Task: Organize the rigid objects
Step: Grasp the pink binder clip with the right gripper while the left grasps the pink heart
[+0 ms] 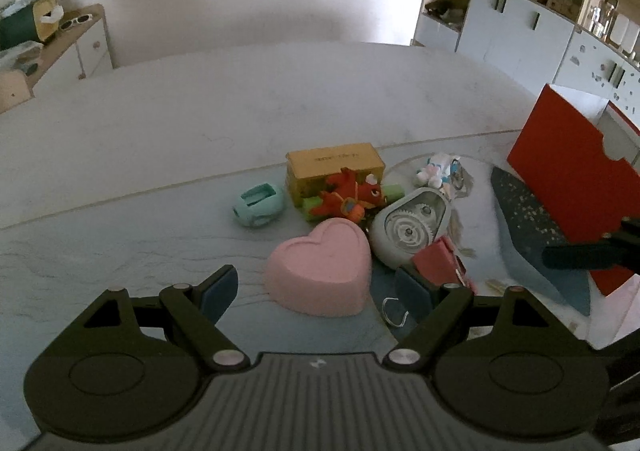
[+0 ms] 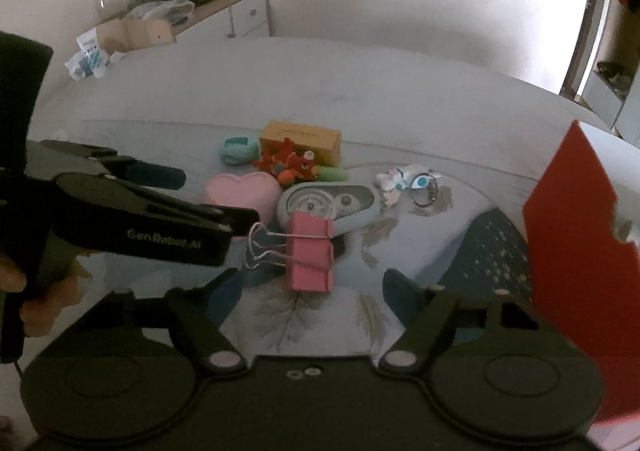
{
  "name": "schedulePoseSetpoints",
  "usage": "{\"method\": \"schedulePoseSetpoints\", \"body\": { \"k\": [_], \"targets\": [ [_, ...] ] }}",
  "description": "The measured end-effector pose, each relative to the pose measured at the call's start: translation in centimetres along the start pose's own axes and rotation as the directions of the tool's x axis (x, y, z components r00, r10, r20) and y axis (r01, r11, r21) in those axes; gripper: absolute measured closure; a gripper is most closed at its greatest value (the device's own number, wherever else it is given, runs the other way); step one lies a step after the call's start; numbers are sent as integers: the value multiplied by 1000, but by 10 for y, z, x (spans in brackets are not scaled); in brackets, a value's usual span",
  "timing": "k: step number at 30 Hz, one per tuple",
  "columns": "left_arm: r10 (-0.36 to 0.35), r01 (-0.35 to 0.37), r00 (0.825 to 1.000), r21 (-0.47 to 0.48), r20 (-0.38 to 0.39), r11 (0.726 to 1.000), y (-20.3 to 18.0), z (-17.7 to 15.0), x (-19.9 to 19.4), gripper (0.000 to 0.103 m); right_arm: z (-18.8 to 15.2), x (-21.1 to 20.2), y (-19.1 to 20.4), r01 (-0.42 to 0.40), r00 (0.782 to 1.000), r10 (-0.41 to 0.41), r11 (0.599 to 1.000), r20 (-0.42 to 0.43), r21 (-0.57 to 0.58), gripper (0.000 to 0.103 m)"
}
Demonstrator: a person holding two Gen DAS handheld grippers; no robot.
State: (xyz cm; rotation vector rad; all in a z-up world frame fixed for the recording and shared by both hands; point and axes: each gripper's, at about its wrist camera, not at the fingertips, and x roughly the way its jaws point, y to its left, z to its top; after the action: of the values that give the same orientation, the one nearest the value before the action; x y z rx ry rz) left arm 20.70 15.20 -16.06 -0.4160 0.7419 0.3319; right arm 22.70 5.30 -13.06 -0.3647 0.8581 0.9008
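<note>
- A pale round table (image 1: pixel 280 103) filled both views. Its far half lay bare right up to the curved back edge, which left wide room beyond the clutter. A plain wall stood behind it.
- A tall red box (image 1: pixel 568 171) stood upright at the right edge of the table and closed off that side. A dark speckled mat (image 1: pixel 524 211) lay at its foot.
- Small things crowded the middle of the table. A pink heart box (image 1: pixel 320 267) sat nearest the left tongs, with its point toward the camera.
- A yellow box (image 1: pixel 336 167) lay behind it, long side running left to right. A red toy (image 1: pixel 352 195) leaned against its front.
- A grey tape roller (image 1: pixel 412 227) sat just right of the heart, with its narrow end up and to the right in the left view.
- A mint green toy (image 1: pixel 258 205) sat to the left of the yellow box, a little apart from it.
- A pink binder clip (image 2: pixel 312 255) lay in front of the tape roller and overlapped its near edge in the right view. Its long axis ran toward the camera and its wire handles pointed left.
- The left tongs (image 1: pixel 316 297) stood wide open with nothing held. The near edge of the heart box lay between the fingers, and the pads did not touch it.
- The right tongs (image 2: pixel 308 295) were partly open and empty, just short of the binder clip.
</note>
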Motion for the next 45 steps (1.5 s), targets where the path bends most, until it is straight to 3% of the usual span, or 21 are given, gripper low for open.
{"method": "schedulePoseSetpoints", "body": {
  "k": [9,19,24,45],
  "targets": [
    [0,-1,1000,-55,-20,999,5,0,20,17,6,23,0,-15,1000,14,1000,-20,-16,48],
    [3,-2,1000,-30,14,1000,1,-1,24,18,8,35,-7,-34,999,34,999,-29,-6,63],
    [10,-9,1000,-29,30,1000,0,-2,23,31,7,34,-10,-24,999,25,1000,-22,10,72],
    [-6,8,999,-40,51,999,0,-7,8,35,0,6,-19,3,1000,-2,994,-6,112,74]
  ]
}}
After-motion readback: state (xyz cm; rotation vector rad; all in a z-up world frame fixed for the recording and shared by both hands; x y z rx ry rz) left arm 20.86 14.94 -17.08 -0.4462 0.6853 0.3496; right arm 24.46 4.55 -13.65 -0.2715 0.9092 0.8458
